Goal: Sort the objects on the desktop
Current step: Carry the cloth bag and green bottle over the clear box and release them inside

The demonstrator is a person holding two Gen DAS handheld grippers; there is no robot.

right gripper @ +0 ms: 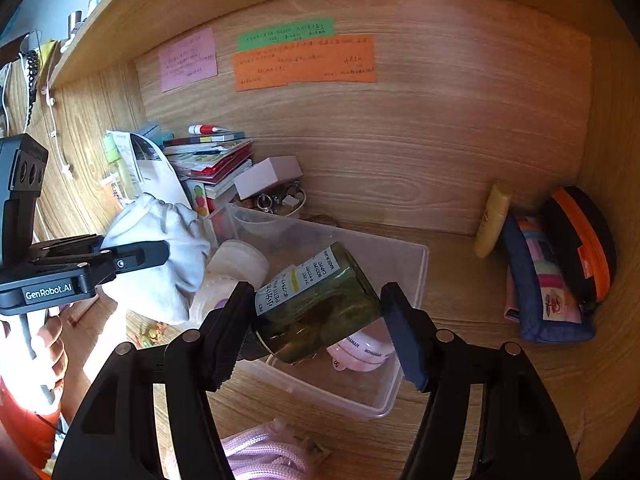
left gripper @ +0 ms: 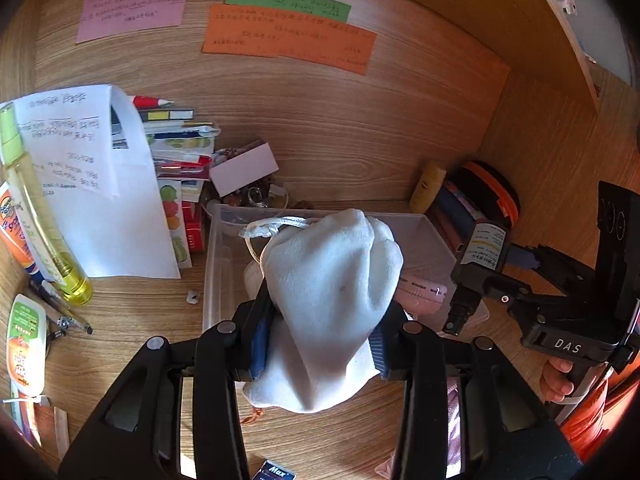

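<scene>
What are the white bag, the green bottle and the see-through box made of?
The white bag looks like soft woven cloth: it wrinkles, bunches, and has a drawstring. The green bottle looks like clear tinted plastic: it is glossy and see-through, and its label reads PET. The box seems to be clear, slightly cloudy plastic: things show through its thin walls.

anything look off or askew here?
Yes: the green bottle in the right gripper is tilted, pressed only against its left finger, with a gap at the other. Left gripper pinches the white pouch.
</scene>
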